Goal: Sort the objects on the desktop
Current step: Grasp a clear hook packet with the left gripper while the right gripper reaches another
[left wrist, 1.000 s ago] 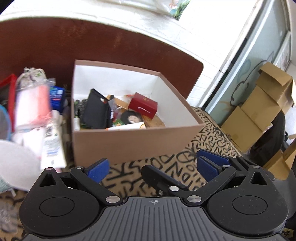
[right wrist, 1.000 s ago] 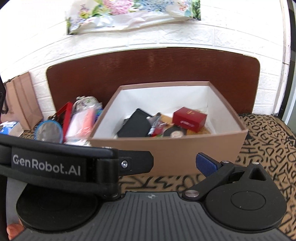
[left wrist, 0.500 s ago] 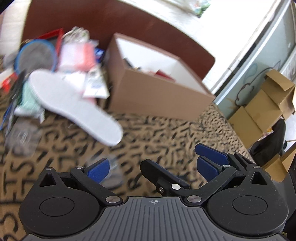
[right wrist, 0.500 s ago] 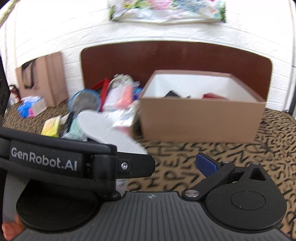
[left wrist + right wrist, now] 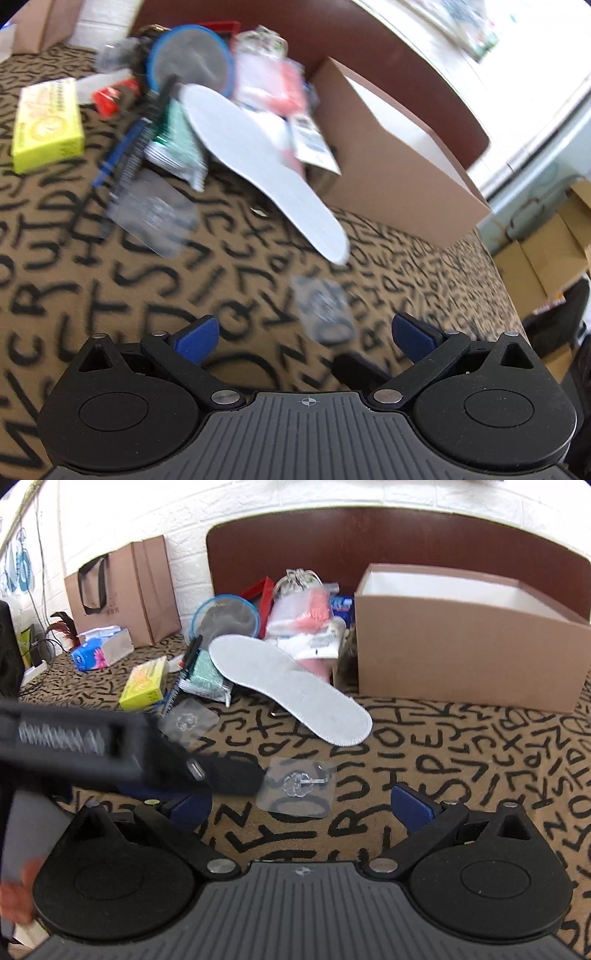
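Note:
A brown cardboard box (image 5: pixel 469 657) stands at the back right; it also shows in the left wrist view (image 5: pixel 399 173). A white insole (image 5: pixel 288 690) lies in front of a pile of objects, also in the left wrist view (image 5: pixel 258 162). A clear adhesive hook (image 5: pixel 299 786) lies on the cloth just ahead of my right gripper (image 5: pixel 303 808), which is open and empty. The hook also shows in the left wrist view (image 5: pixel 325 310), just ahead of my open, empty left gripper (image 5: pixel 306 332). The left gripper's body (image 5: pixel 110 753) crosses the right wrist view.
A second clear hook (image 5: pixel 184 720), a yellow box (image 5: pixel 144 683), a blue-rimmed round lid (image 5: pixel 225 616), a green packet (image 5: pixel 207 675) and pink packets (image 5: pixel 310 609) lie left of the box. A paper bag (image 5: pixel 125 590) and tissue pack (image 5: pixel 99 650) stand far left.
Both grippers have pulled back and down from the box to low over the cloth, so the clear hook now lies just ahead of the fingers. Both stay open.

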Available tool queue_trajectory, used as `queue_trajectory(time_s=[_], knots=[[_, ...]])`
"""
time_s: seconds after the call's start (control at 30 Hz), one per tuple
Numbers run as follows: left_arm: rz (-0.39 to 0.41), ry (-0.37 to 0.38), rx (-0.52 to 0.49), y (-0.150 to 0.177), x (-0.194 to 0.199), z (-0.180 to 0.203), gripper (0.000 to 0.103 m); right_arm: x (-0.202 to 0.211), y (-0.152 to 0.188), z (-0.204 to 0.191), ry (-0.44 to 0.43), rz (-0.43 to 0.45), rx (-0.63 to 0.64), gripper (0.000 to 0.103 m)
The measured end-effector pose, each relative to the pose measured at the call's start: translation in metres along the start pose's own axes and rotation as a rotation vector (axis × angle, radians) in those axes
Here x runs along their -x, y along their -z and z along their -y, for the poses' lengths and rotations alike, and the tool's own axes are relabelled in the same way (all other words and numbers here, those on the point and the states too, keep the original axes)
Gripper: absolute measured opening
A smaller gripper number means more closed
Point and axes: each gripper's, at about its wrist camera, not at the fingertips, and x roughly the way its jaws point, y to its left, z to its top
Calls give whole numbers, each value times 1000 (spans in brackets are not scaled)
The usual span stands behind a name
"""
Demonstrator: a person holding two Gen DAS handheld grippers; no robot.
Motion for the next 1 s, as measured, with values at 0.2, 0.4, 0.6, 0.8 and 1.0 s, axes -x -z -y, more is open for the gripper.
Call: queue_trajectory(time_s=[0.2, 0.4, 0.6, 0.8, 1.0], knots=[[21, -45, 59, -18, -1, -32, 100, -13, 5, 0, -14, -31, -6, 102], [45, -62, 64, -29, -8, -37, 95, -27, 4, -12, 3, -37, 60, 94], [97, -116, 122, -33, -2, -48, 92, -31, 4, -12, -8, -46, 72, 86], [108, -148, 113, -45, -14, -49, 90, -37, 2, -12, -15, -49, 60, 84], [119, -218, 106, -54, -24, -48, 56, -40, 1, -10, -7, -40, 51, 73]])
